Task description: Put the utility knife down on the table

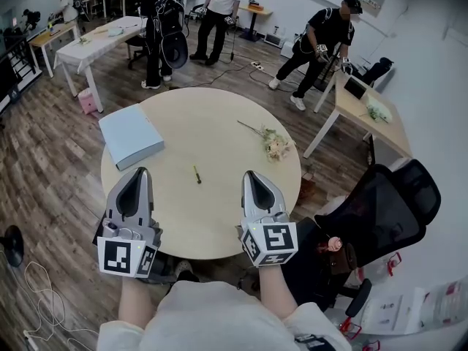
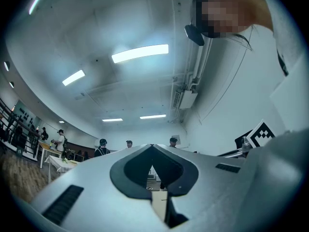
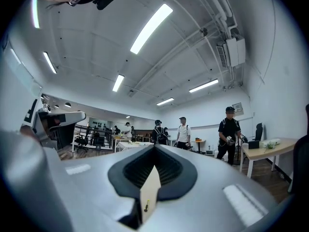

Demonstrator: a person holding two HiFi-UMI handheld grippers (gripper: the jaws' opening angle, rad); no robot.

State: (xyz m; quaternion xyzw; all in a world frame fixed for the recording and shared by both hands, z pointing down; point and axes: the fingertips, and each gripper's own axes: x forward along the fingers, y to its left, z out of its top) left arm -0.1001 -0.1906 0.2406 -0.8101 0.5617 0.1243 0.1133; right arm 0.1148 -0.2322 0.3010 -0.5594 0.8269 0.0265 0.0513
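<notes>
I hold my left gripper (image 1: pixel 140 172) and my right gripper (image 1: pixel 249 174) side by side over the near half of the round table (image 1: pixel 219 112), both pointing toward 12 o'clock. The utility knife (image 1: pixel 197 174) lies flat on the tabletop between them, close to the middle of the table. It is a thin dark sliver with a yellowish end, touching neither gripper. From the knife, my left tips sit at 9 o'clock and my right tips at 3 o'clock.

In the left gripper view, the fingers of my left gripper (image 2: pixel 151 145) are pressed together at the tips with nothing between them. My right gripper (image 3: pixel 154 147) is the same in its own view — tips meeting, pinching nothing. Through the narrow wedge below those tips I see pale tabletop and the knife (image 3: pixel 146 206) lying on it.

A flat pale-blue box (image 1: pixel 131 135) rests at the table's 10 o'clock and a dried flower sprig (image 1: pixel 273 145) at 2 o'clock. A black office chair (image 1: pixel 380 210) stands off the table's edge at 4 o'clock.
</notes>
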